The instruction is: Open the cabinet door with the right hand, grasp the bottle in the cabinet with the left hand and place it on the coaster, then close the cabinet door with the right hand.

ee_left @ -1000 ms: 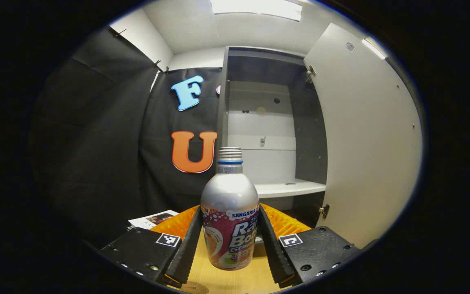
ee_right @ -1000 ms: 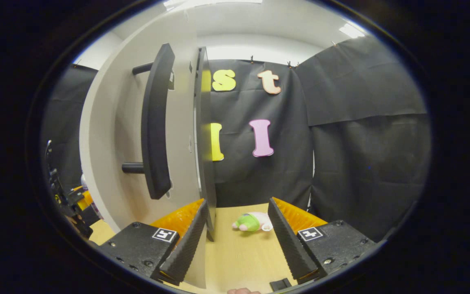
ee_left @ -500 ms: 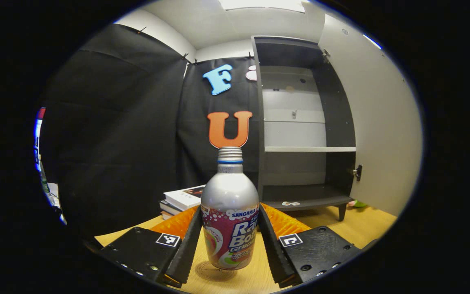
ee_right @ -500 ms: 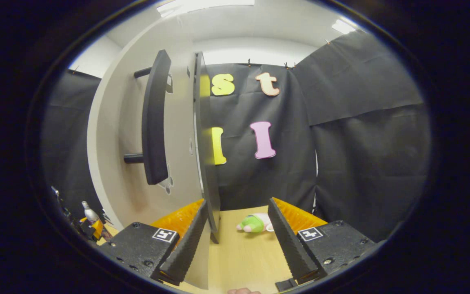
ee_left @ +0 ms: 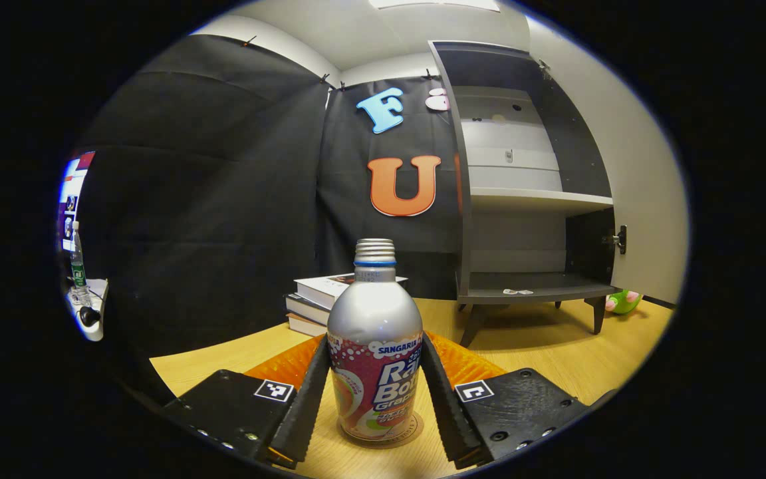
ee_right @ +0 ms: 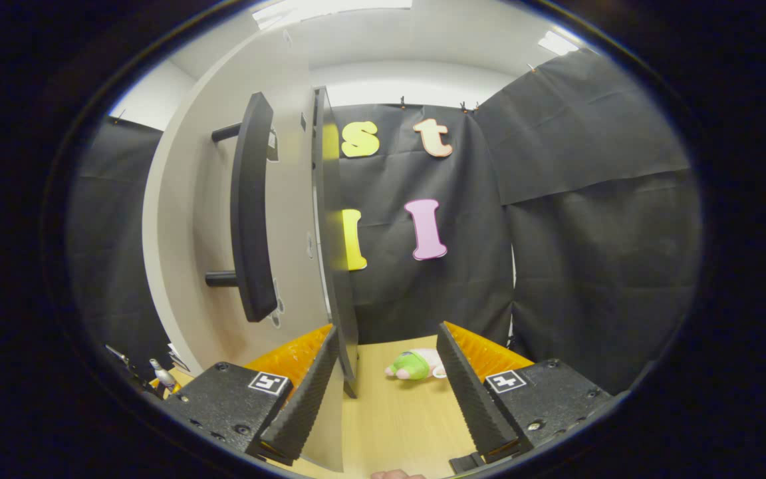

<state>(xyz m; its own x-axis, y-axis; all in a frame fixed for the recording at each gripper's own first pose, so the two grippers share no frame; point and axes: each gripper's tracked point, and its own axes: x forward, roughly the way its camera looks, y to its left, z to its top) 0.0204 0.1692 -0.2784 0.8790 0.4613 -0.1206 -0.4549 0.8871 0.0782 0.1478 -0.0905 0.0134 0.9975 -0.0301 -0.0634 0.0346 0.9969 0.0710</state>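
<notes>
Bottle [ee_left: 374, 352] lowered onto coaster [ee_left: 411, 428], left gripper [ee_left: 374, 399] fingers clamped on its label; smooth metal, slippery, light; right gripper [ee_right: 389, 399] agape, empty

Left hand-held gripper [ee_left: 375, 399]: level, pointing forward, low over the worktop [ee_left: 556, 346]; both fingers [ee_left: 303, 406] pressed against opposite sides of the bottle [ee_left: 375, 346], clamping it upright. Right hand-held gripper [ee_right: 389, 392]: level, fingers [ee_right: 469, 392] spread wide apart, nothing gripped; left finger sits just beside the lower edge of the cabinet door [ee_right: 290, 219], contact not discernible.
</notes>
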